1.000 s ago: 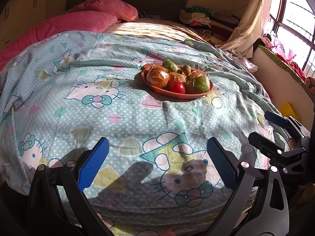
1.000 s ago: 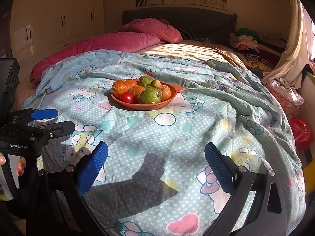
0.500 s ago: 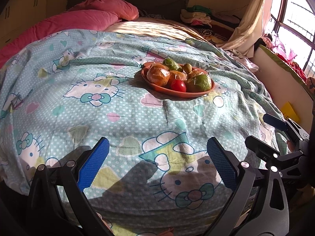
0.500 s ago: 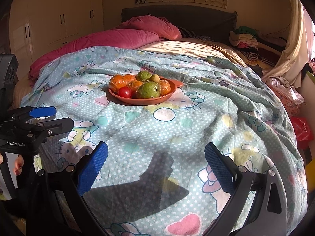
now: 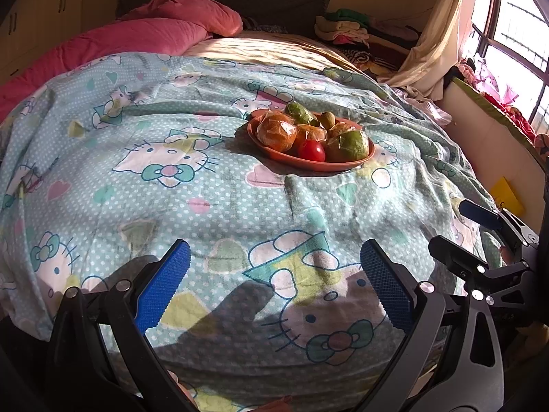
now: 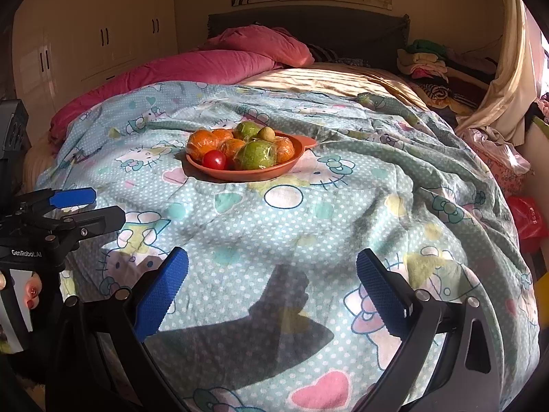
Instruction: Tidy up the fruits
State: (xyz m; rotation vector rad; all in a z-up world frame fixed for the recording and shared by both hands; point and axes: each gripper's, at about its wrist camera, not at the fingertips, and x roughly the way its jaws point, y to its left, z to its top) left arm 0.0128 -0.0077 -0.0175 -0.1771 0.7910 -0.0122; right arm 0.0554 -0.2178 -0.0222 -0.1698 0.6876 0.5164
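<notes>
An orange plate [image 5: 343, 166] sits on the bed's blue cartoon-print cover, piled with fruit: wrapped oranges [image 5: 276, 132], wrapped green fruits [image 5: 348, 146], a red tomato [image 5: 311, 151] and a small kiwi [image 5: 327, 118]. The plate [image 6: 236, 174] also shows in the right wrist view with the tomato [image 6: 214, 159] at its near left. My left gripper [image 5: 274, 285] is open and empty, well short of the plate. My right gripper [image 6: 272, 285] is open and empty, also near the bed's foot. Each gripper shows at the other's side.
Pink pillows and duvet [image 6: 206, 65] lie at the bed's head. Folded clothes [image 6: 429, 61] are piled at the back right. A curtain and window [image 5: 507, 34] are on the right. White wardrobes [image 6: 96, 34] stand on the left.
Both grippers have moved slightly forward and tilted toward the plate; the plate sits lower in both views. Both jaws stay open.
</notes>
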